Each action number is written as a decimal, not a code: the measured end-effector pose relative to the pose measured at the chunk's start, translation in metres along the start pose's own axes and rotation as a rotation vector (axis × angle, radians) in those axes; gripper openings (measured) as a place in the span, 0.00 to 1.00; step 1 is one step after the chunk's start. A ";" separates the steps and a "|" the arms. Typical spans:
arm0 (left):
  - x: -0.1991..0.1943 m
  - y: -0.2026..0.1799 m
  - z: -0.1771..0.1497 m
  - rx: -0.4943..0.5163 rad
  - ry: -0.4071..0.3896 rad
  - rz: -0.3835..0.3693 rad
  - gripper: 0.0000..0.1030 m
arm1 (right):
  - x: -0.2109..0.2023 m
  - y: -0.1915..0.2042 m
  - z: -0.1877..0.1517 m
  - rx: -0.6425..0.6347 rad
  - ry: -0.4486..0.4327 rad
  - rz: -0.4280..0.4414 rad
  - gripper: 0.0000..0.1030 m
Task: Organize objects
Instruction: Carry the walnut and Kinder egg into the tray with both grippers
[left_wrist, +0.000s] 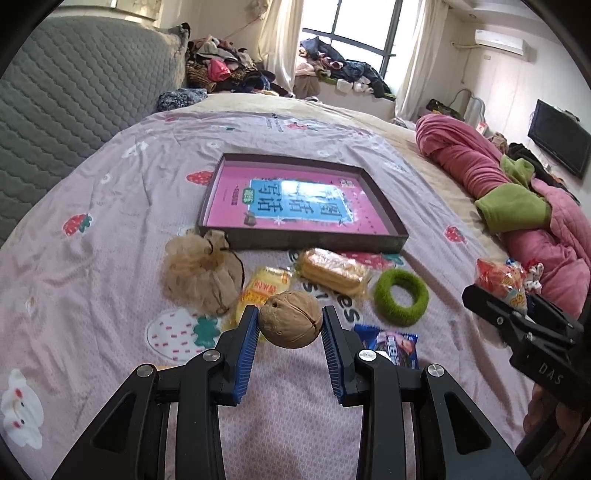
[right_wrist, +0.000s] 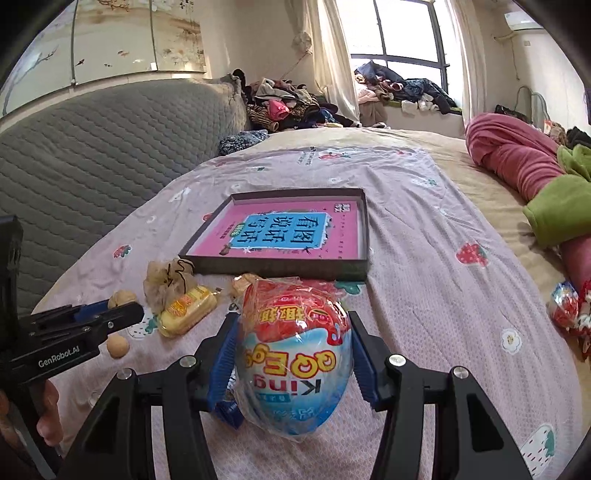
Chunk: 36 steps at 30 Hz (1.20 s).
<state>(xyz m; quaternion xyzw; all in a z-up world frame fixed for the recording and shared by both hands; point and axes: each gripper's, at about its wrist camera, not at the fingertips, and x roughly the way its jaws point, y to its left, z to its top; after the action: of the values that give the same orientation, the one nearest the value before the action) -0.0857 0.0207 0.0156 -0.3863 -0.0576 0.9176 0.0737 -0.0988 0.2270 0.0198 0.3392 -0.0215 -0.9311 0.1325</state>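
While the left gripper (left_wrist: 290, 325) is clamping a walnut (left_wrist: 290, 319) between its blue pads at lower centre of the left wrist view, the carry should be running level toward the shallow box (left_wrist: 384, 210) at mid-frame, clearing its near wall before release. Its shell is looking tan, round and seamed, hard enough to roll. Loose snack packets (left_wrist: 334, 271) and a green ring (left_wrist: 400, 297) are lying between it and the box.

Turning to the right wrist view, the right gripper (right_wrist: 293, 354) is gripping a wrapped toy egg (right_wrist: 293, 354) at lower centre; crinkly film is covering it, so slippage is judged possible.
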 end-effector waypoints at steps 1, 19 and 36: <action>0.000 -0.001 0.003 0.002 -0.001 0.002 0.34 | 0.000 0.002 0.002 -0.004 -0.001 -0.002 0.54; -0.006 -0.010 0.059 -0.004 -0.060 0.015 0.34 | -0.010 0.012 0.047 -0.033 -0.051 -0.015 0.54; 0.022 -0.022 0.107 0.028 -0.069 0.035 0.34 | 0.007 0.008 0.099 -0.043 -0.085 -0.012 0.54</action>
<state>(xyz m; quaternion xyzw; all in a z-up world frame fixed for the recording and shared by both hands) -0.1756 0.0409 0.0777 -0.3543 -0.0402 0.9323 0.0609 -0.1652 0.2125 0.0929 0.2967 -0.0050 -0.9456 0.1331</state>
